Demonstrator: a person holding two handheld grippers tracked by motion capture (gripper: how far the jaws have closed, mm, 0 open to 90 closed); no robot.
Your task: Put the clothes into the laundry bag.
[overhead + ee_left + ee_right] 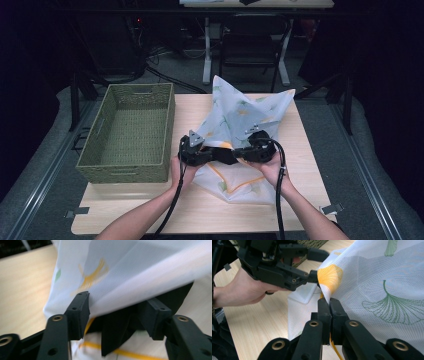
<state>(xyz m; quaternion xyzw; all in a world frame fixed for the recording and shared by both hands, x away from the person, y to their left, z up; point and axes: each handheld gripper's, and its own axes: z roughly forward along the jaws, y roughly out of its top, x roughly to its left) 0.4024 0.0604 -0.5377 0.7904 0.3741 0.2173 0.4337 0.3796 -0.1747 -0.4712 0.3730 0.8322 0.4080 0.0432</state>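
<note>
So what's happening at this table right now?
A person is handling a white mesh cloth printed with ginkgo leaves, using a hand-held gripper in each hand. The right gripper is shut on a fold of the cloth. The left gripper is open, with cloth draped across its jaws. A woven basket sits beside it on the wooden table.

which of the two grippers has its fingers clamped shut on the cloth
The right gripper: its fingers are pressed together on the white leaf-print cloth. The left gripper has its fingers spread apart.
</note>
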